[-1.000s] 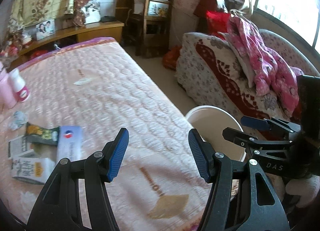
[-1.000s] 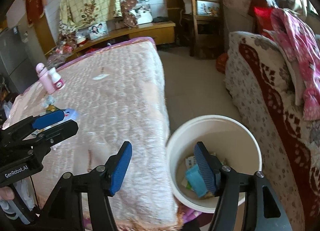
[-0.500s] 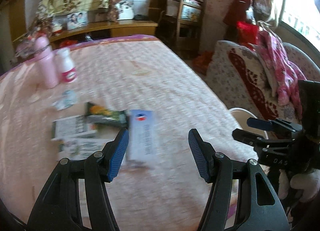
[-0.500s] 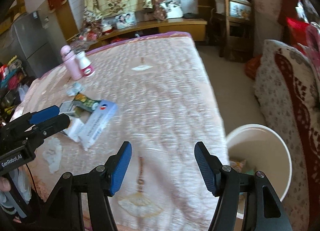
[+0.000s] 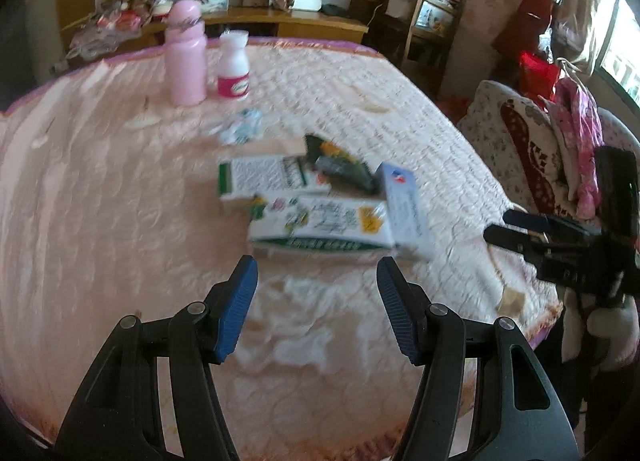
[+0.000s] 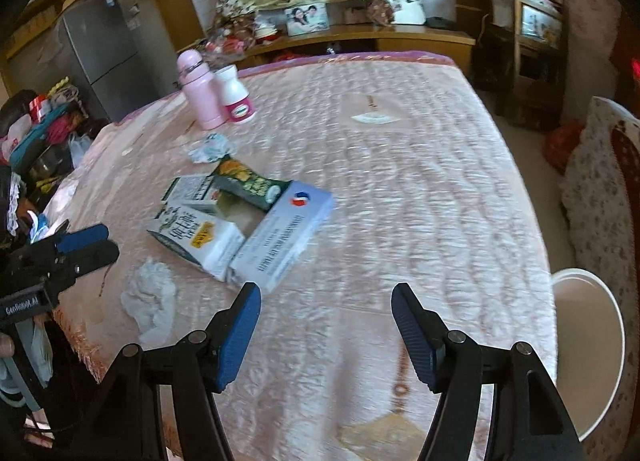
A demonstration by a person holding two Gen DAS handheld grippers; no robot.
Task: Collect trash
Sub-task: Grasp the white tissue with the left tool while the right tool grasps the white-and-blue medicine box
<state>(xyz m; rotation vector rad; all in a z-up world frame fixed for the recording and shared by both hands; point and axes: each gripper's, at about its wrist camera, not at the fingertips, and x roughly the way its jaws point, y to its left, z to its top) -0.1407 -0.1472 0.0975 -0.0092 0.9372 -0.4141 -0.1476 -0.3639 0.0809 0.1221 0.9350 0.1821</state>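
My left claw point(image 5: 314, 293) hangs over the near edge of the bed point(image 5: 100, 201), jaws spread wide, nothing between them. At far left on the quilt stand a pink bottle point(image 5: 185, 57) and, just beside it, a white bottle with a pink label point(image 5: 234, 66), both upright. Next comes a crumpled wrapper point(image 5: 240, 128). The main cluster of trash lies mid-bed: a white carton with a green end point(image 5: 264, 178), a flower-printed carton point(image 5: 320, 226) touching it on the near side, a dark green snack packet point(image 5: 340, 165) resting across their far edges, and a pale blue box point(image 5: 404, 205) against the right end of the flower-printed carton. A white crumpled tissue point(image 6: 150, 301) lies near the bed's front edge, close to my left claw. My right claw point(image 6: 326, 331) is likewise spread and empty above the quilt, right of the cluster. At far right, on the floor beside the bed, stands the white bucket point(image 6: 600, 357); its contents cannot be seen.
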